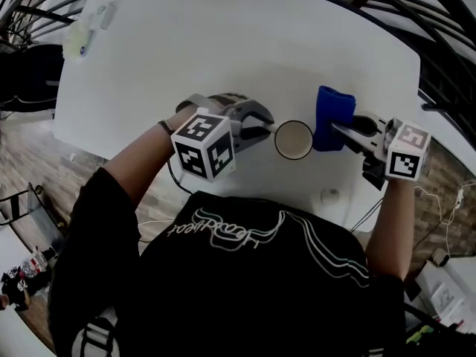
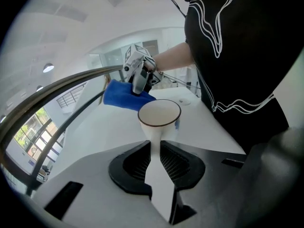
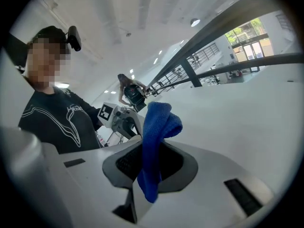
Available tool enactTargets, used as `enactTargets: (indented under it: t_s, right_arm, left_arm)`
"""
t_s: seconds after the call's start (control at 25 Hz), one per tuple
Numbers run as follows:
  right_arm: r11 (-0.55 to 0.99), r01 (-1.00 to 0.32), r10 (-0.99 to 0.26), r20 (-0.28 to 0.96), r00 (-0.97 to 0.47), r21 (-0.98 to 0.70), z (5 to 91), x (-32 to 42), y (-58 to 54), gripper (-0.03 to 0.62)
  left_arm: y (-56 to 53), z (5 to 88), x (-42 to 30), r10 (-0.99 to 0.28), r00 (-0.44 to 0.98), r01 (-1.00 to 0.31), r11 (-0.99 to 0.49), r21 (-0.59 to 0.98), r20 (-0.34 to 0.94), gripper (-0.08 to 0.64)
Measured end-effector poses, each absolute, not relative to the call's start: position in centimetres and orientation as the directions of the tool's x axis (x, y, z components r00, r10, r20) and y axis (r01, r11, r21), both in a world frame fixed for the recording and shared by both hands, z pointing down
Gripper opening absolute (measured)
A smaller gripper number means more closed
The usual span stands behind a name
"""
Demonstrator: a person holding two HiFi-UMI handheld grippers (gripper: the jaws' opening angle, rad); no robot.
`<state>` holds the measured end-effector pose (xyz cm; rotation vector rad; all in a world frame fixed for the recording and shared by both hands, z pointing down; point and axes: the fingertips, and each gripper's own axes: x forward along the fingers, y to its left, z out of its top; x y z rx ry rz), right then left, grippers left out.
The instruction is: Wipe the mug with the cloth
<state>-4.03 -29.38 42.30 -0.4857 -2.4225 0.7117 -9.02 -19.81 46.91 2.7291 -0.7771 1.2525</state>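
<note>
Table: white rounded tabletop (image 1: 186, 50), with a curved dark railing (image 2: 57, 87) beyond its far edge.
Person: black printed shirt (image 1: 253, 274) at the near edge.
Left gripper (image 1: 264, 130): jaws clamped on the handle of the white, dark-rimmed mug (image 1: 293, 140).
Right gripper (image 1: 343, 134): jaws pinching the blue towelling cloth (image 1: 332, 117), which is bunched beyond them.
Cloth: just right of the mug; whether they touch cannot be told.
Mug: upright between the 2 grippers.
Small things: pale clutter (image 1: 80, 37) at the far left corner and 1 round disc (image 1: 329, 195) near the front edge, both well clear.

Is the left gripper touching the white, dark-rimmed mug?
Touching: the left gripper grips the white mug by its handle, plain in the left gripper view.
</note>
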Motion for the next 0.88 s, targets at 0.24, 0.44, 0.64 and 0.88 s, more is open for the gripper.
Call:
enactTargets:
  t_s: [0.24,0.44,0.64,0.88]
  right_arm:
    - [0.755,0.31,0.578,0.364,-0.73,-0.578,40.5,-5.3,-28.5,0.06]
    - [0.721,0.368,0.636,0.351,-0.687,-0.587,41.0,-6.4,-27.5,0.06]
    - [0.679,0.415,0.689,0.33,-0.646,-0.605,41.3,-6.1,-27.6,0.06]
    - [0.659,0.446,0.721,0.337,-0.606,-0.606,41.8,-6.4,-27.1,0.06]
  left_arm:
    - [-19.9,46.8,-8.9,-0.38,0.548,-0.386,-0.905,-0.178,0.745,0.066]
    - [-19.9,46.7,-9.2,-0.356,0.553,-0.349,-0.92,-0.178,0.753,0.066]
    - [-21.1,46.4,-8.1,-0.351,0.561,-0.348,-0.922,-0.171,0.75,0.067]
    - [-21.2,46.1,-7.3,-0.338,0.572,-0.347,-0.925,-0.153,0.747,0.067]
